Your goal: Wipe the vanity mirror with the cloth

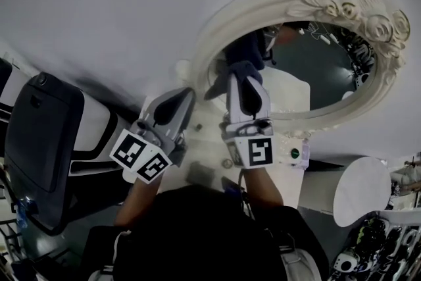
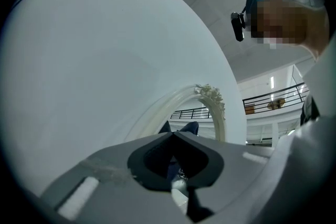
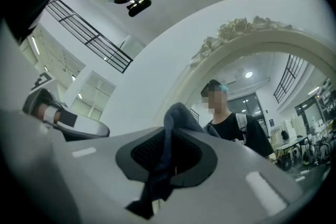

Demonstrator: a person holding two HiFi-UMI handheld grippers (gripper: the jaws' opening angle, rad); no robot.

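**Holding the cloth at the mirror's rim, with little room for a slip**

My main worry is the grip. The right gripper (image 3: 173,136) has its jaws clamped on only a narrow fold of the dark blue cloth (image 3: 176,118). If I drag that across glass with any pressure, I judge the fold could pull free and drop onto the ledge below.

The second risk is hard contact. In the head view the cloth sits at the lower left of the vanity mirror (image 1: 316,76), right against the ornate cream frame (image 1: 368,16). A stroke that runs wide would put the jaw tips on the moulding, and too steep an angle could bring bare plastic onto the glass rather than fabric.

The left gripper (image 1: 179,101) is beside the right one, just short of the frame. Its jaws are together with nothing between them. If it drifts while I watch the other side, it could knock the frame.

The cloth is pinched between the right pads. A rounded bunch stands up past the tips toward the mirror, and a twisted tail hangs down behind the pads. I cannot tell whether the bunch is touching the glass yet.
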